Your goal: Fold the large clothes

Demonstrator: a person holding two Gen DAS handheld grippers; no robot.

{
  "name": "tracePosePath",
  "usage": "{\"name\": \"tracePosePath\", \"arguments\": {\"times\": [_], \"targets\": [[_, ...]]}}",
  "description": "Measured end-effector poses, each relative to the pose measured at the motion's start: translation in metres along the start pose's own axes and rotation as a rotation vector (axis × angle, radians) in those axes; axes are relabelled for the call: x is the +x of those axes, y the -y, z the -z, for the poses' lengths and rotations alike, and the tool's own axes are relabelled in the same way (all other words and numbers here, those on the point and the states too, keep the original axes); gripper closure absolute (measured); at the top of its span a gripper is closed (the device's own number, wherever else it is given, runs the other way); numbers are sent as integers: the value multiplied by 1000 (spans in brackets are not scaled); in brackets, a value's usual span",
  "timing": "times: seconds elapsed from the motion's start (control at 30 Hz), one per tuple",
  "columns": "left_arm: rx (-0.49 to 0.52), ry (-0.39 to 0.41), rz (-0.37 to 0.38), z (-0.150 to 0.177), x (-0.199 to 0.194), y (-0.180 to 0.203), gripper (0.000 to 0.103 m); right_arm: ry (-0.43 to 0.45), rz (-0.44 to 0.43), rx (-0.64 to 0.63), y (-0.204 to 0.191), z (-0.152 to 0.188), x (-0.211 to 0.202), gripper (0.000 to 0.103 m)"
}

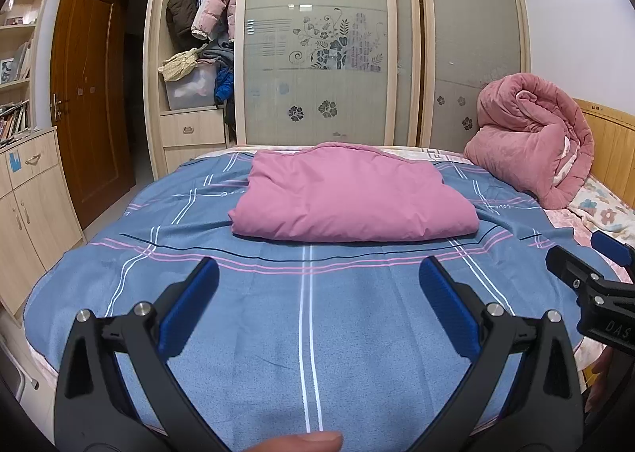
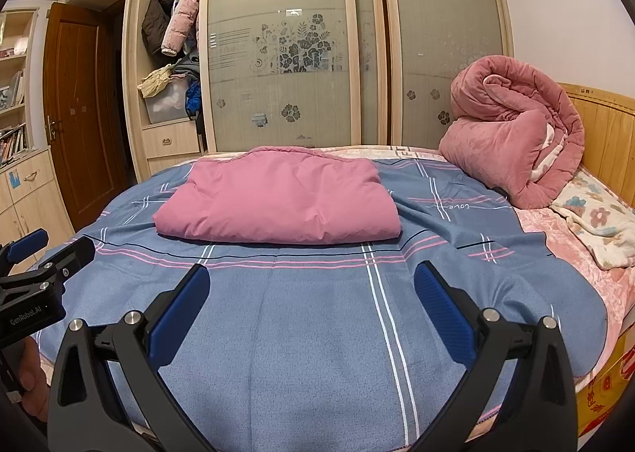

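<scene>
**Both grippers empty, pink bundle sitting dead ahead**

So here's where I'm at. My left gripper (image 1: 317, 285) is spread wide, blue pads (image 1: 190, 309) far apart, nothing between them, hovering over the near part of the blue plaid sheet (image 1: 254, 333) without touching it as far as I can tell. My right gripper (image 2: 311, 289) is the same deal: wide open and holding nothing. Each one peeks into the edge of the other's camera, so they're side by side.

The thing that matters: the pink garment (image 1: 353, 202) lies straight in front of both tools, farther up the sheet, well apart from the fingertips. It already looks folded into a puffy rectangle, long axis running left-right across my reach, near edge facing me. From the left wrist view it sits slightly right of centre, from the right wrist view (image 2: 278, 202) slightly left, so it's basically between the two, and neither hand is clearly nearer.

Beyond the garment is the wardrobe (image 1: 317, 55); to the garment's right, a rolled pink quilt (image 1: 532, 134) leans by the headboard (image 1: 611, 150).

My guess is the fold is mostly done, maybe one more crosswise fold or a tidy-up.
</scene>
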State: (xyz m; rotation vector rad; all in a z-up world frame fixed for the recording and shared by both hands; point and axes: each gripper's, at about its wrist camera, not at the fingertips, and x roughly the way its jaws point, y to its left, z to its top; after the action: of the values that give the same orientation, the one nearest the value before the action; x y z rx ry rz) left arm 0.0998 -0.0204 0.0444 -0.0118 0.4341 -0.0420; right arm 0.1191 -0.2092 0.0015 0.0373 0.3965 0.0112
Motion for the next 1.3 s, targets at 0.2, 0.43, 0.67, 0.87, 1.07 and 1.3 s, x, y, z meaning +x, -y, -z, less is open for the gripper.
{"name": "tracePosePath", "arguments": {"times": [0.2,0.43,0.67,0.87,1.07,1.3], "targets": [[2,1,-2,0,0,0,2,0,1,-1,1,0,0,1],[4,3,-6,0,0,-1,2,-1,0,-1,0,0,0,1],[5,3,-5,0,0,-1,2,-2,0,-2,1,0,0,1],[4,2,-6,0,0,-2,2,-3,-1,-1,1,0,0,1],[6,1,-3,0,0,-3,2,-5,-3,-5,2,1,1,1],[9,2,-6,0,-1,-4,2,-6,-5,-4,4,1,1,1]]}}
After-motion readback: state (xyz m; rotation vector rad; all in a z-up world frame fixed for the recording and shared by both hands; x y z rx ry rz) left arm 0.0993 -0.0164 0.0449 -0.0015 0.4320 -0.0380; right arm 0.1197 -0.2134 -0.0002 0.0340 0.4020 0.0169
